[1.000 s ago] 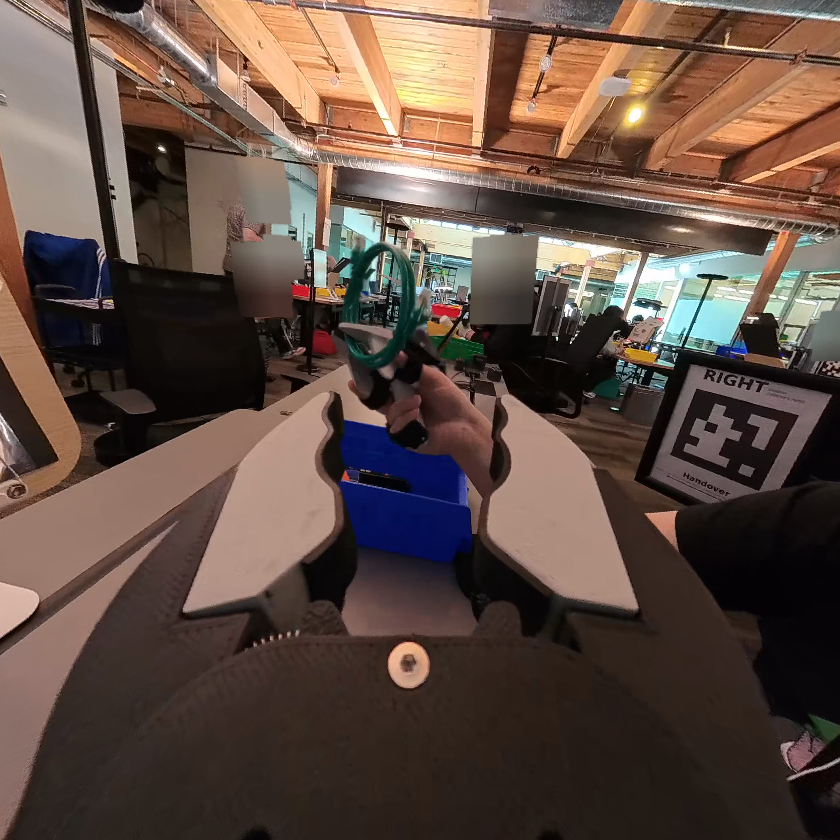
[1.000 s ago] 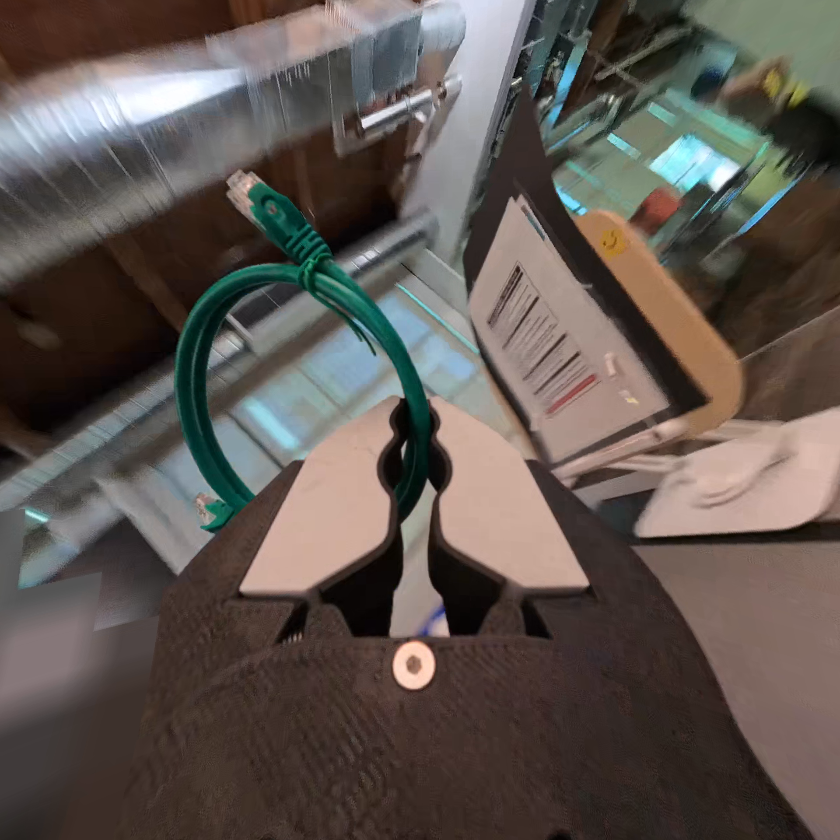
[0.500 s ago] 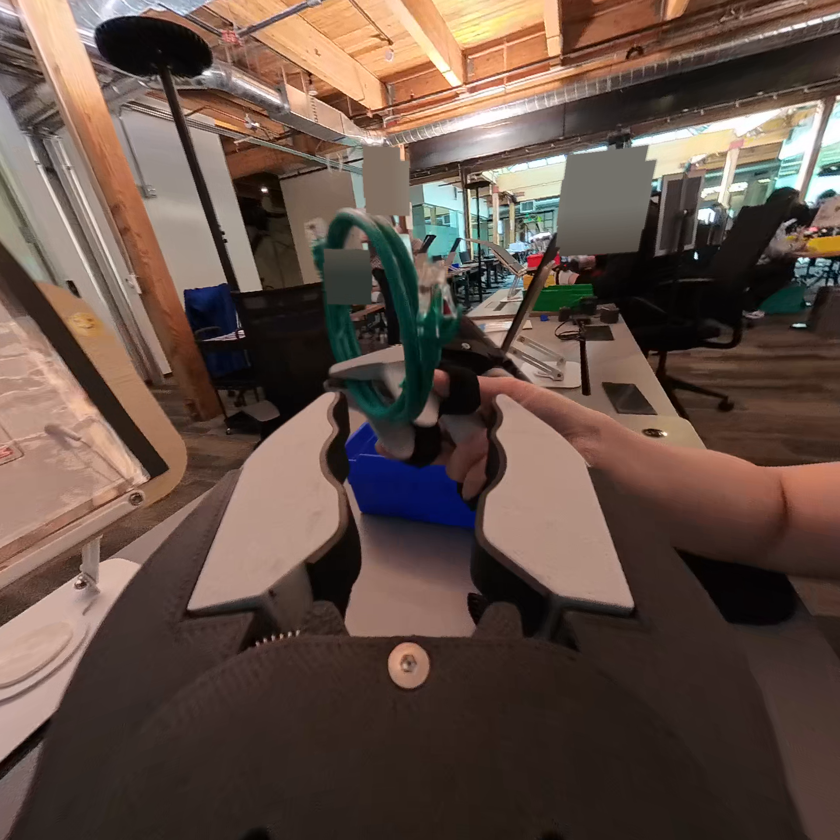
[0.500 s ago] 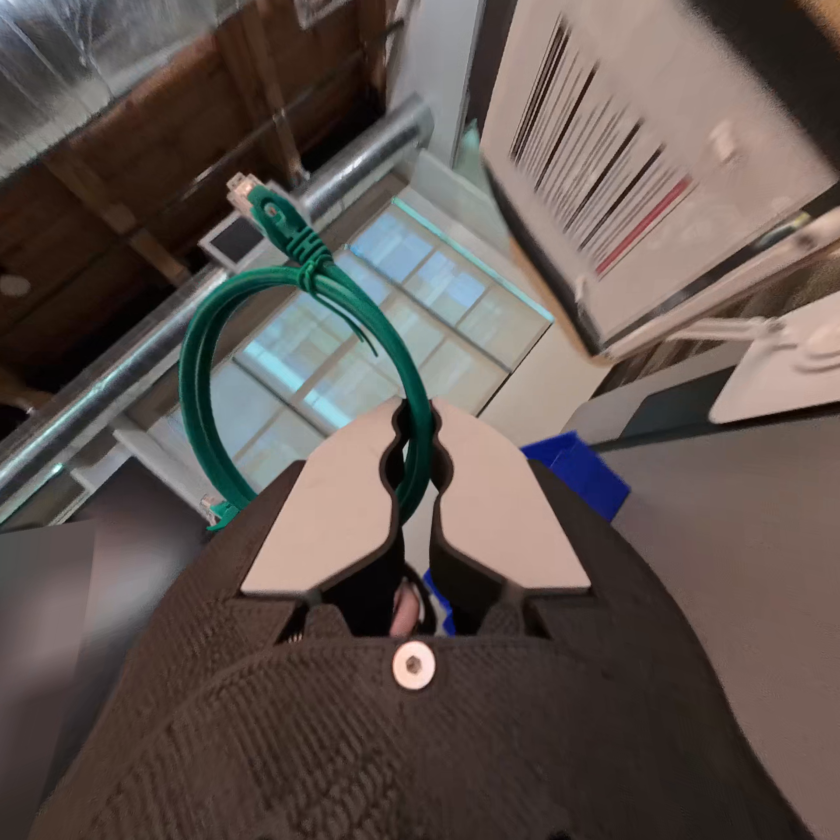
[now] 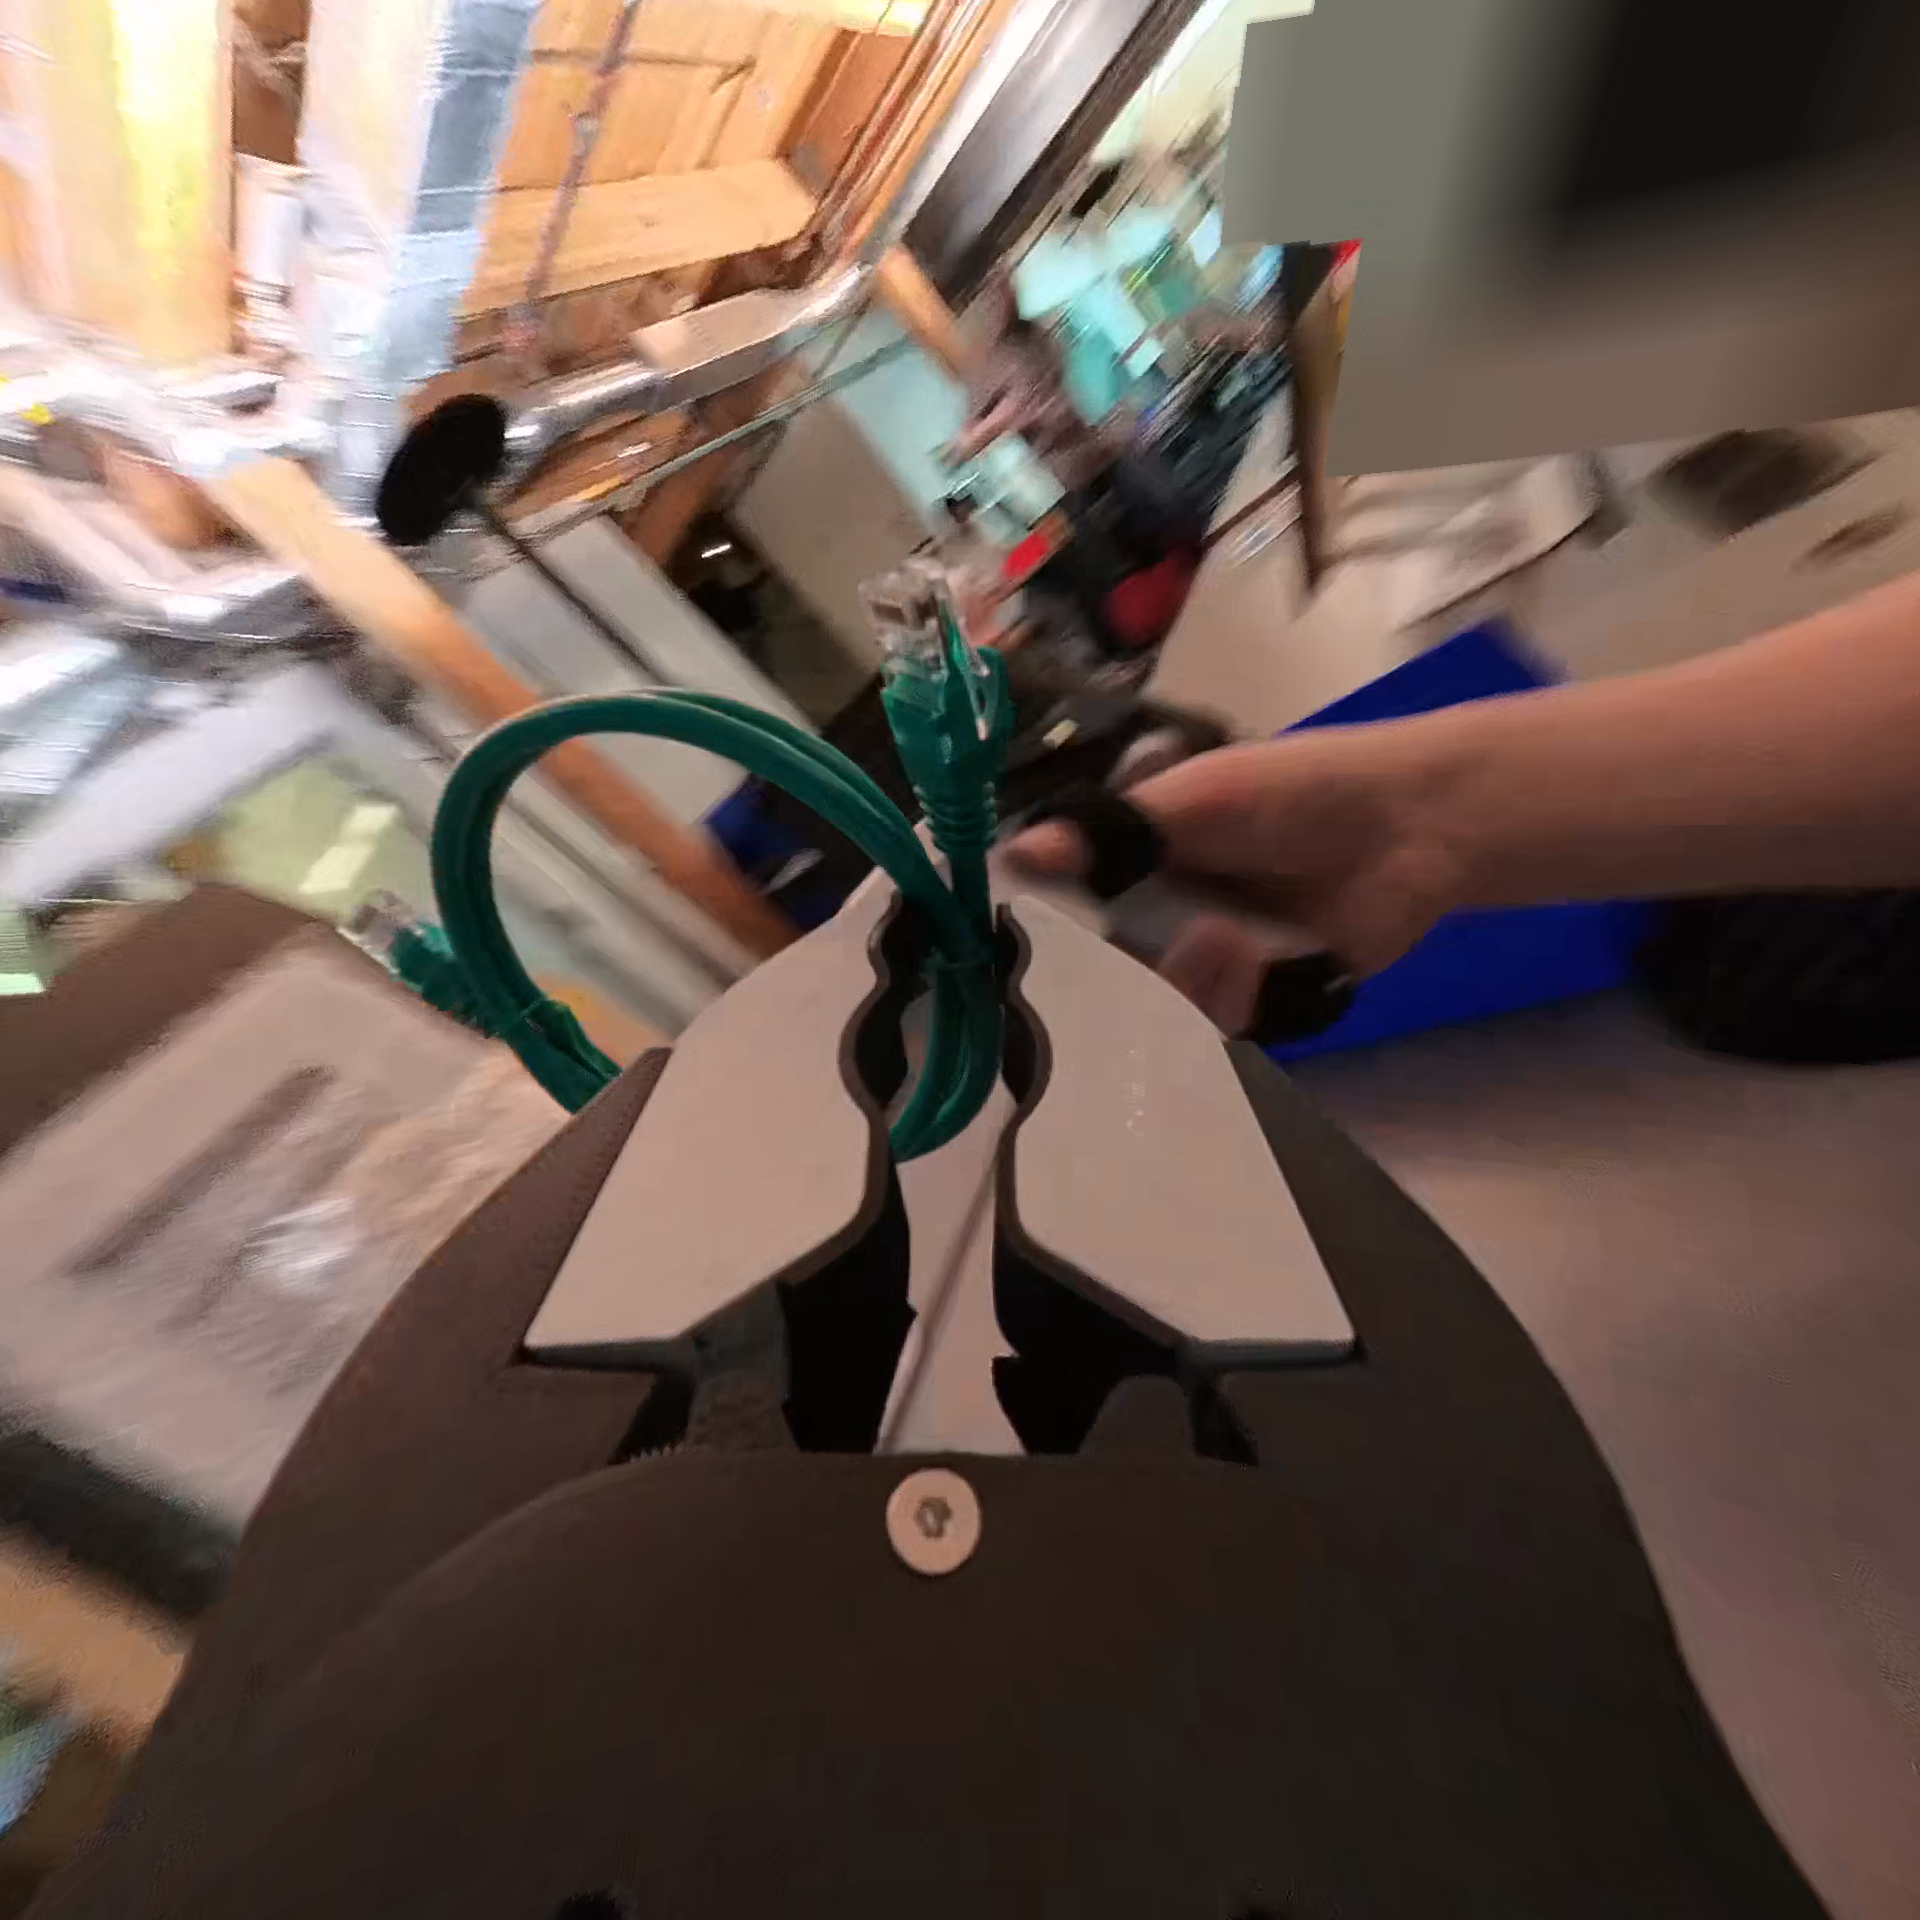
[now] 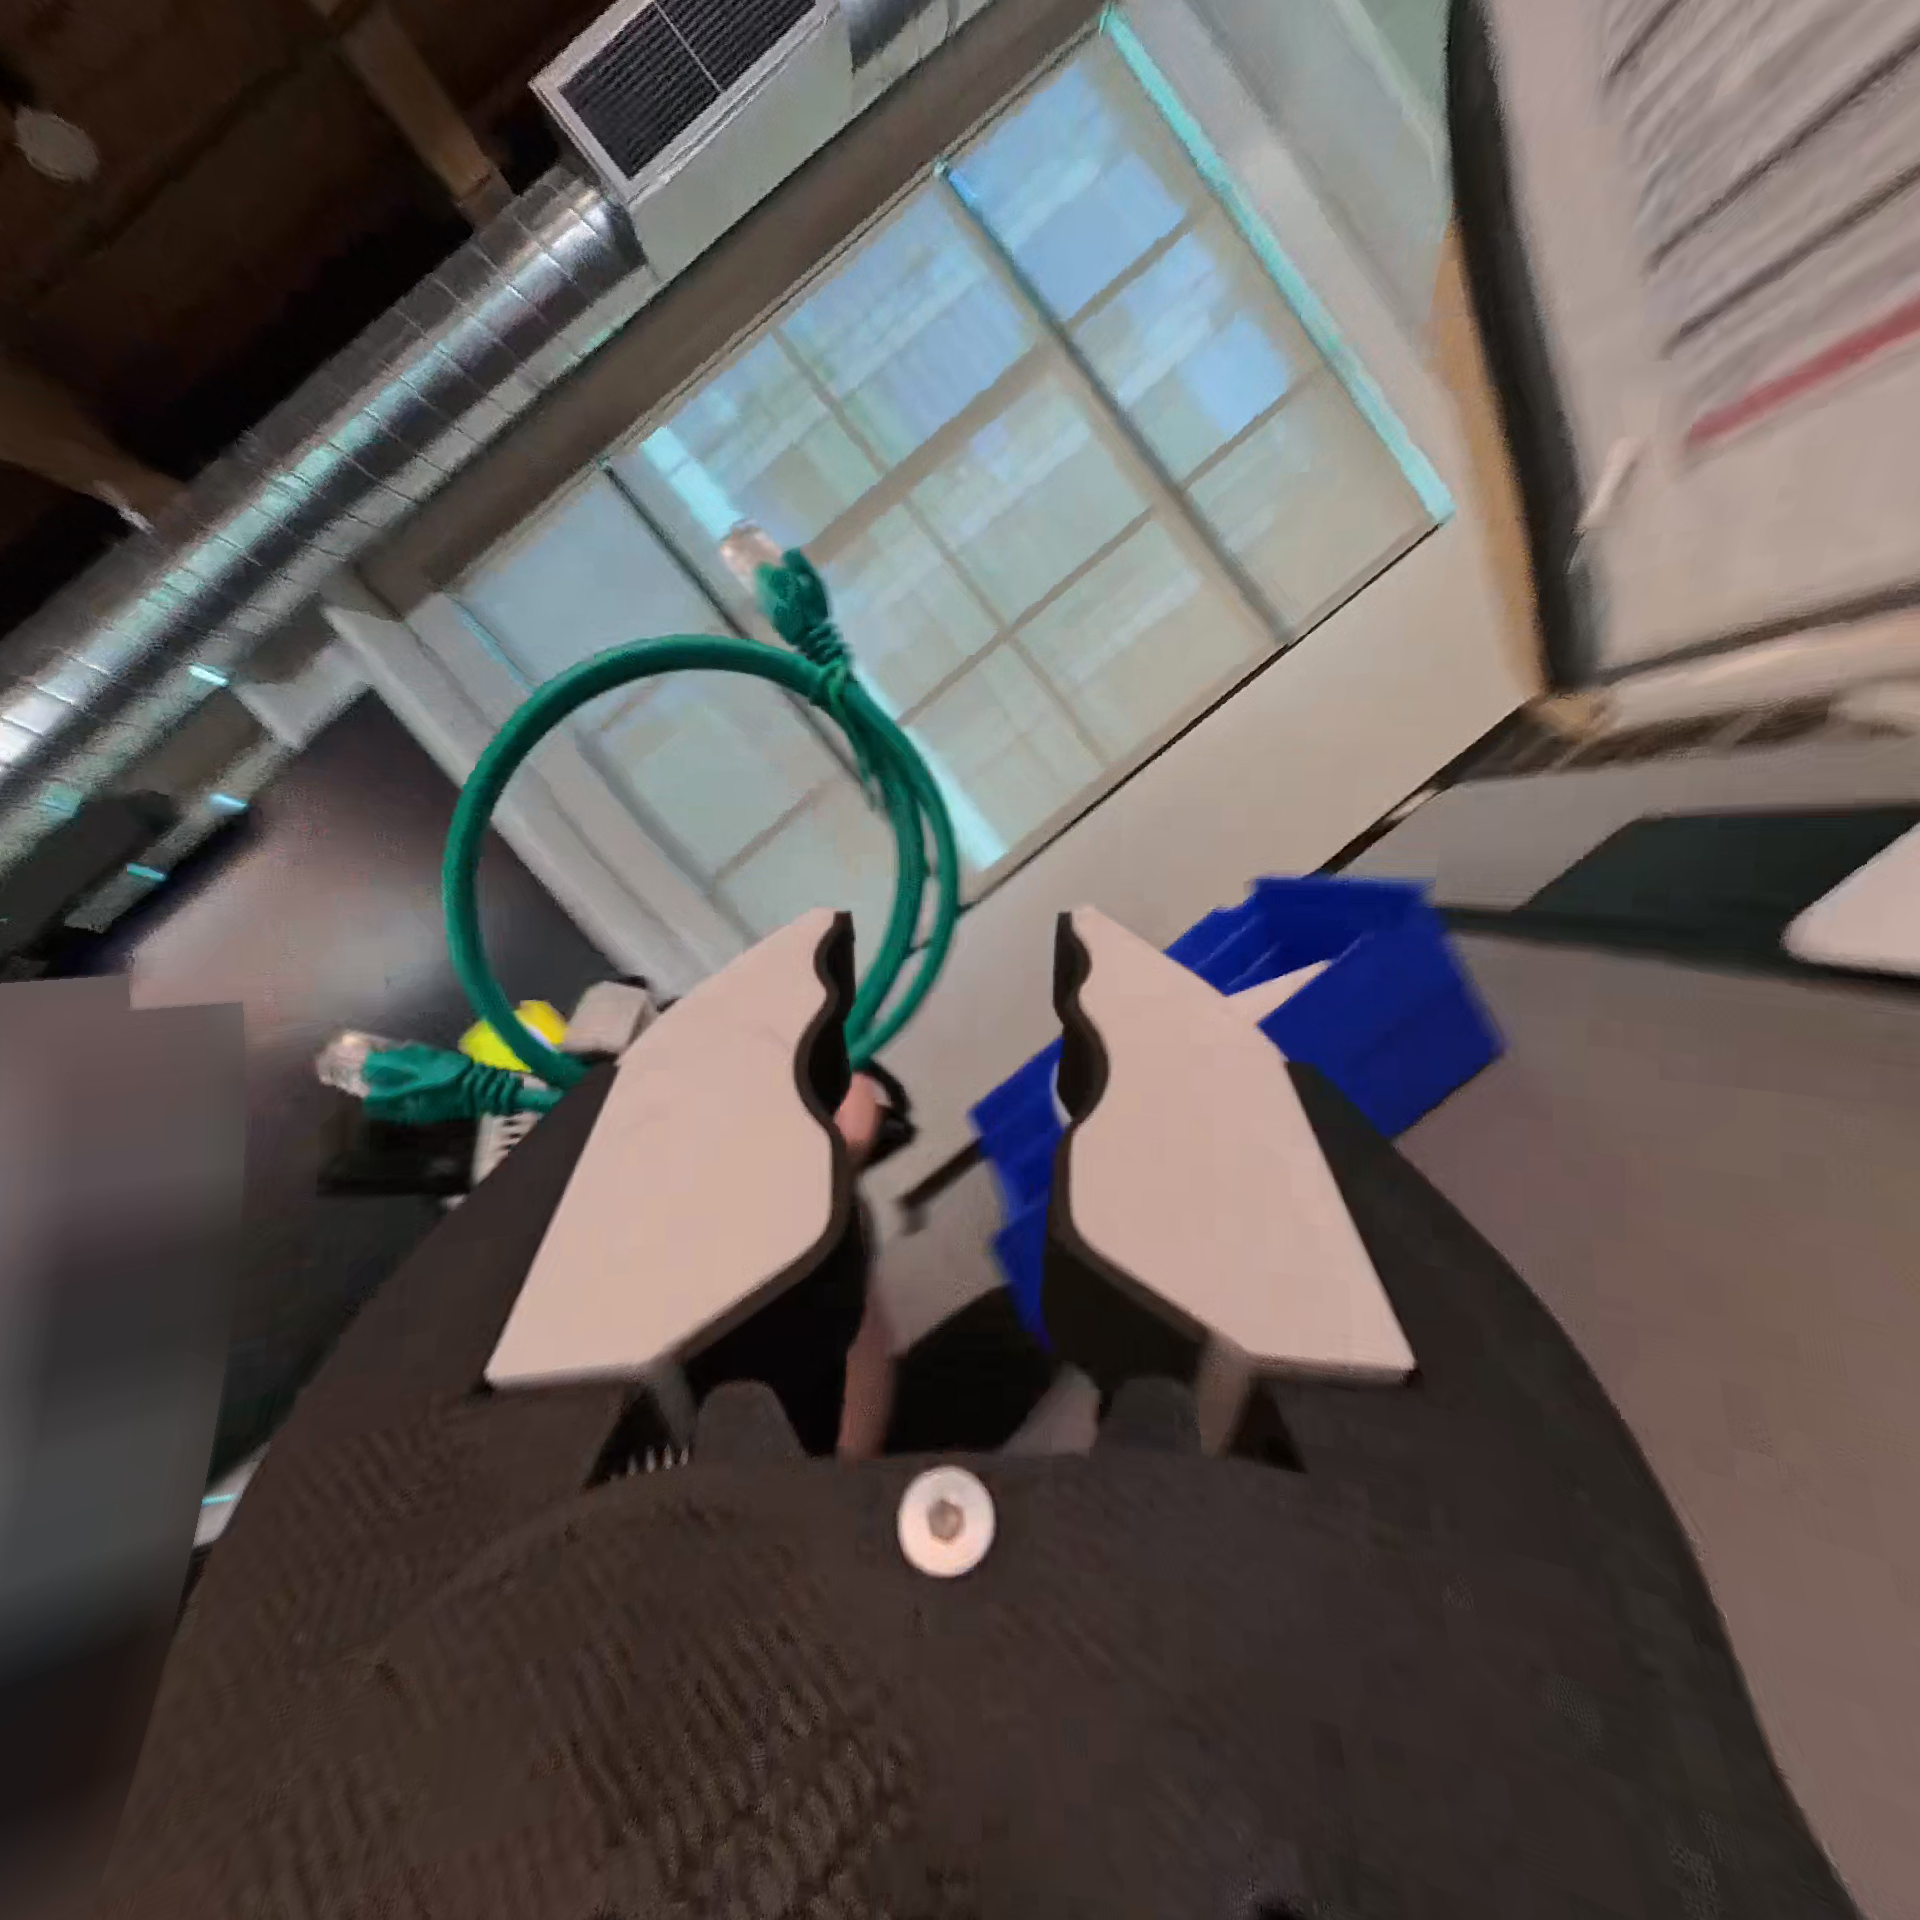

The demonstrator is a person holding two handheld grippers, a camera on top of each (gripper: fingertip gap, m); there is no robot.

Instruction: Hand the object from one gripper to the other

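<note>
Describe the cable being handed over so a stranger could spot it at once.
Start at the left gripper, whose grey fingers are clamped shut. Pinched between them is the green cable, a small tied coil with clear plugs on both ends. The blue bin behind is the only other bright item.

Room behind green cable (image 5: 665, 790) motion-blurred; blue bin (image 6: 1351, 997) partly hidden.

The green ethernet cable (image 5: 727, 883) is wound into a small round coil of a few loops and tied where the strands cross. It stands upright in the air, its lower arc pinched between grey fingertips (image 5: 1049, 997), one clear-tipped plug pointing up above the coil and the other sticking out low on the left. In the right wrist view the same coil (image 6: 686, 831) rises just past a grey fingertip (image 6: 790, 977), touching its inner edge.
</note>
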